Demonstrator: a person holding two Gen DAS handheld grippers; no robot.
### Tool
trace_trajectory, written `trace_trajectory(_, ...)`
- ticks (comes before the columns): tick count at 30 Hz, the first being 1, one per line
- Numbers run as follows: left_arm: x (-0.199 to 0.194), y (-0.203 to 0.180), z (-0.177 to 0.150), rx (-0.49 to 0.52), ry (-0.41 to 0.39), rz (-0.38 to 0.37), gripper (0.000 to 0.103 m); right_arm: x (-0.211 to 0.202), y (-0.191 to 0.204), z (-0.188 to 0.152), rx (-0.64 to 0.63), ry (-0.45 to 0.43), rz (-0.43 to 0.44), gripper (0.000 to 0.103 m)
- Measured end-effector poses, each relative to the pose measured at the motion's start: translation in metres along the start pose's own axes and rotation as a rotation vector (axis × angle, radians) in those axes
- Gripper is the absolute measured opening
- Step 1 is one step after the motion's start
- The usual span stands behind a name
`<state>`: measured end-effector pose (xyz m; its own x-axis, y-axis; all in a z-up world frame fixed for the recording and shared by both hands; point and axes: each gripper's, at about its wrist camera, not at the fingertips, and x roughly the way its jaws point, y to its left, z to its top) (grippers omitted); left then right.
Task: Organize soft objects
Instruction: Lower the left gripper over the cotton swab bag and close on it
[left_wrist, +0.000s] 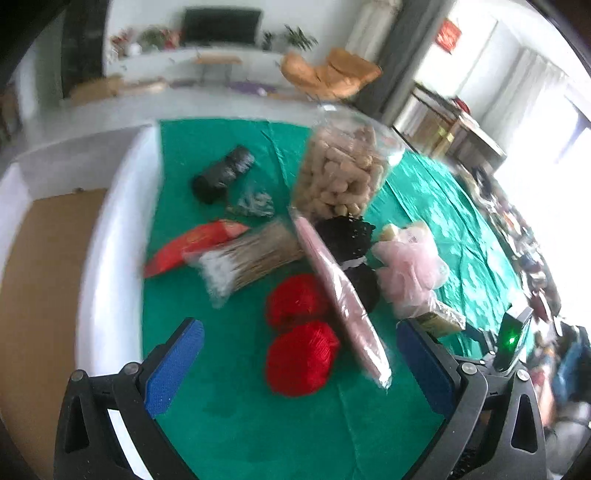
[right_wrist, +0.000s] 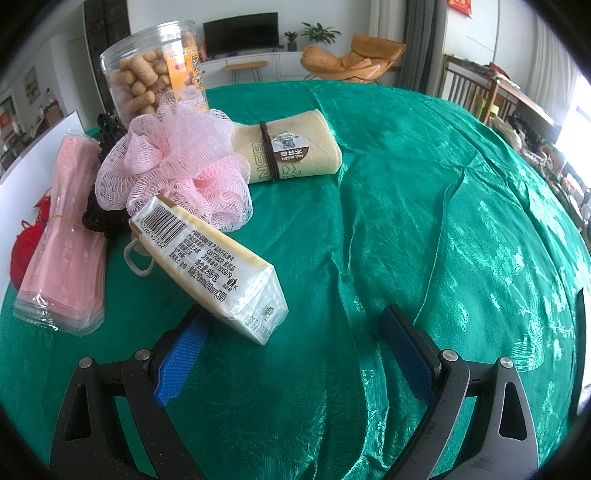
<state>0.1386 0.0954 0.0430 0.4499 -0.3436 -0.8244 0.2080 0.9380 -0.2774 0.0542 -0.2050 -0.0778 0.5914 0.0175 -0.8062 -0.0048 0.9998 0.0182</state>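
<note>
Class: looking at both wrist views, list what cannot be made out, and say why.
- Black lace bundle, right view: mostly hidden behind the pink loofah.
- Red yarn, right view: covered by the pink packet.
- Grey bag, left view: contents blurred.

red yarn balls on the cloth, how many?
2. Near red yarn ball lies between the open left gripper fingers; far red yarn ball just behind, against the pink packet. More may be hidden.
</note>
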Motion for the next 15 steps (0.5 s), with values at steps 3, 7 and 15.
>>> trace_trajectory(3, 0.03, 0.003, 0.018, 0.025, 0.046, 0.055, 0.103, 0.0, 0.0, 0.0, 0.0, 0.0, 0.0, 0.095)
trace_trajectory(7, 0.064, 0.012, 0.036, 0.051, 0.062, 0.13, 0.103, 0.0, 0.0, 0.0, 0.0, 0.0, 0.0, 0.095)
trace_trajectory(15, 0.07, 0.031, 0.038, 0.048, 0.041, 0.19, 0.103, 0.0, 0.0, 0.0, -0.001, 0.0, 0.0, 0.095)
